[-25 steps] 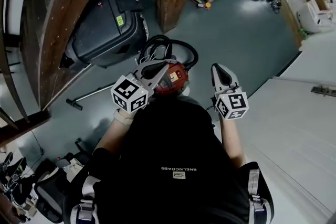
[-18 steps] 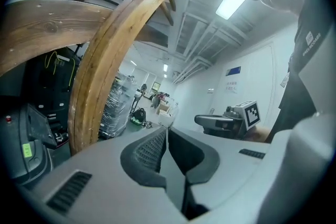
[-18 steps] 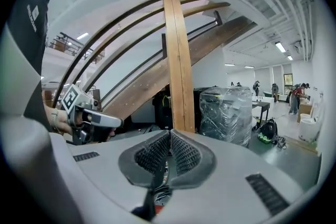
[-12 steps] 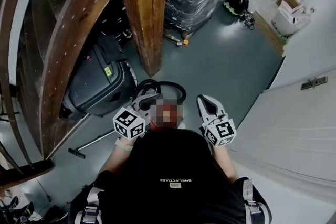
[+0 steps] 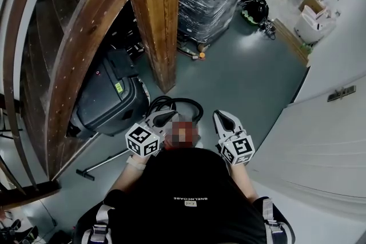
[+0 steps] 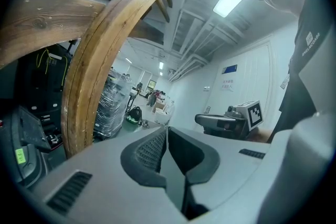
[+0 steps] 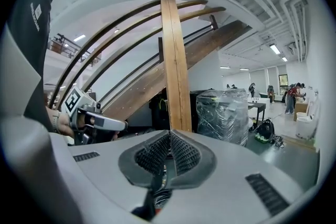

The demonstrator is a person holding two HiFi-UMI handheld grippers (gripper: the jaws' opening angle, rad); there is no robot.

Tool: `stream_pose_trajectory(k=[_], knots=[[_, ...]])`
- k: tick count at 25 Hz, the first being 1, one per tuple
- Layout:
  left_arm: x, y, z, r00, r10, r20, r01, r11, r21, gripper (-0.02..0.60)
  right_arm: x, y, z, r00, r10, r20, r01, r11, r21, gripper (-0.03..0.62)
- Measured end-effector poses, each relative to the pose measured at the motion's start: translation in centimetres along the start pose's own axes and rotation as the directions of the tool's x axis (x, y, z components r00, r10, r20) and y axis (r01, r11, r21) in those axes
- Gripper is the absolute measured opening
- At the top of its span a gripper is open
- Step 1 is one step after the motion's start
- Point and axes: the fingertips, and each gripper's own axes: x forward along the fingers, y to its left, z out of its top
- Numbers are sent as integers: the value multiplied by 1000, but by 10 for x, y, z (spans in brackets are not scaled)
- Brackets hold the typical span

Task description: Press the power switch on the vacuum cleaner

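Grippers up: left gripper and right gripper, both closed and empty, have risen from the vacuum cleaner; press likely done.

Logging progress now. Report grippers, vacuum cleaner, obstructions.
Left gripper shut, empty; right gripper shut, empty. Vacuum cleaner hose coiled on floor below both; power switch cannot be made out. Nothing seen in the way.

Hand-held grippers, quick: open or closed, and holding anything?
Left hand-held gripper: closed, empty.
Right hand-held gripper: closed, empty.
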Motion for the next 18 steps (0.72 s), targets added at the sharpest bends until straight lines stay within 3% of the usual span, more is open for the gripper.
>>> stream_pose_trajectory(k=[18], knots=[[-6, 3, 0, 1000, 10, -5, -10, 1000, 2, 17, 6, 6, 2, 1000, 22, 16, -23, 999, 32, 29]])
